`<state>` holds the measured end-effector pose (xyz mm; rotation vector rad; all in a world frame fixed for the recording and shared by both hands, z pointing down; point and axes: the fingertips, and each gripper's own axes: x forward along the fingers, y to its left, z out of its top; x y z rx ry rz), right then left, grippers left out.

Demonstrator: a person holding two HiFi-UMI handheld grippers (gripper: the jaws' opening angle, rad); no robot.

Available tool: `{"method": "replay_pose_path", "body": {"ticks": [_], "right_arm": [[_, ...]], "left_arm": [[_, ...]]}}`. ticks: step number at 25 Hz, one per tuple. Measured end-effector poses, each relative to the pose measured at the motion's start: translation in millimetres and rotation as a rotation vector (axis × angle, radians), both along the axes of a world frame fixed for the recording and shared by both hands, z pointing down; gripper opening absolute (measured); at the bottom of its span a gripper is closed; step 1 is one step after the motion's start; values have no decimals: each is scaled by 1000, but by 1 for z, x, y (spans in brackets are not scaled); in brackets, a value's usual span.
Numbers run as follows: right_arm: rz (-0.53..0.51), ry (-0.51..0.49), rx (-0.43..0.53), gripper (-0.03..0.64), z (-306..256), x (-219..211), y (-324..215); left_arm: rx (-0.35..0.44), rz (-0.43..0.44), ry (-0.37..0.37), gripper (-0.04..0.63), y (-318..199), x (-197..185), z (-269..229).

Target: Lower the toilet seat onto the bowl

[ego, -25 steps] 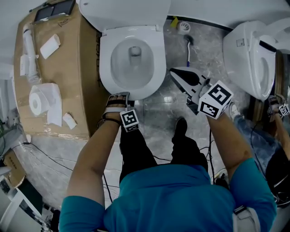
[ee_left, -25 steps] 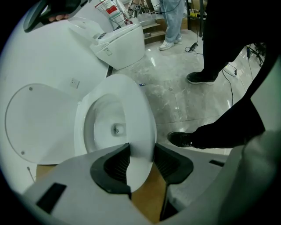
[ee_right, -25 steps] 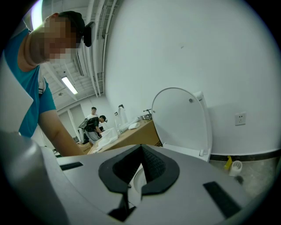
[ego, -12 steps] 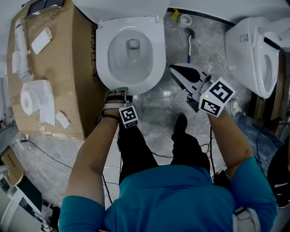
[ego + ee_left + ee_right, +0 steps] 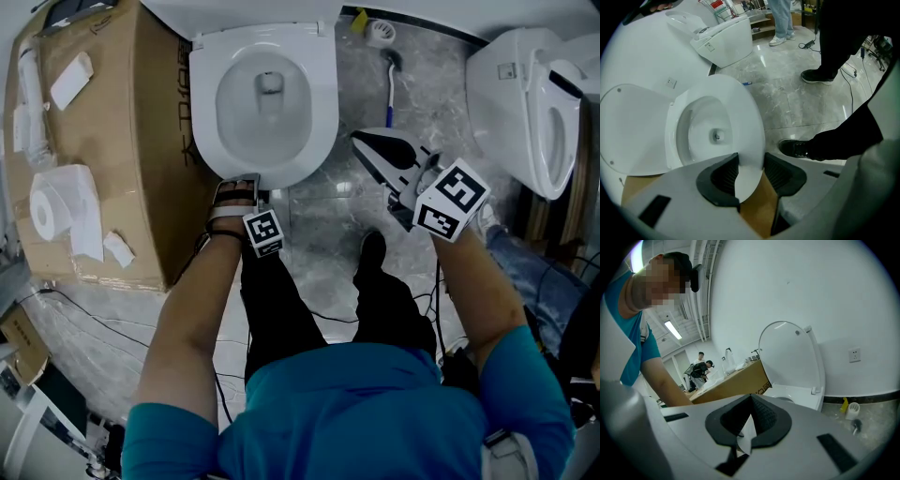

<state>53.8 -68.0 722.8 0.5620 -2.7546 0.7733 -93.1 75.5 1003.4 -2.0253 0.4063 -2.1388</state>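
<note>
Left gripper [image 5: 749, 172]: stayed clamped on the front edge of the toilet seat [image 5: 322, 112], barely shifting over the last second. Seat lay flat on the bowl [image 5: 267, 108]; lid [image 5: 787, 357] upright. Right gripper [image 5: 367, 150]: closed, empty. I judged the lowering done and release pending.

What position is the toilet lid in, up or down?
Up: the toilet lid stands upright against the wall, behind the bowl.

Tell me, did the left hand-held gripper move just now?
No. The left hand-held gripper keeps its place at the front edge of the toilet seat; only the camera view shifted.
</note>
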Motion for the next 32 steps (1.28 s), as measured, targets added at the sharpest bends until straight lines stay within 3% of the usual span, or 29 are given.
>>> {"method": "replay_pose_path", "body": {"ticks": [5, 11, 24, 28, 32], "right_arm": [[4, 1, -5, -3, 6, 3, 2], [-1, -11, -12, -3, 5, -3, 6], [10, -9, -26, -3, 3, 1, 7], [20, -9, -26, -3, -8, -1, 7], [47, -13, -15, -3, -32, 1, 0]], "left_arm": [[-5, 15, 24, 166, 1, 2, 0], [-27, -35, 51, 166, 2, 3, -6], [-230, -38, 4, 166, 6, 3, -4], [-251, -103, 60, 166, 12, 4, -13], [-210, -181, 130, 166, 14, 0, -42]]}}
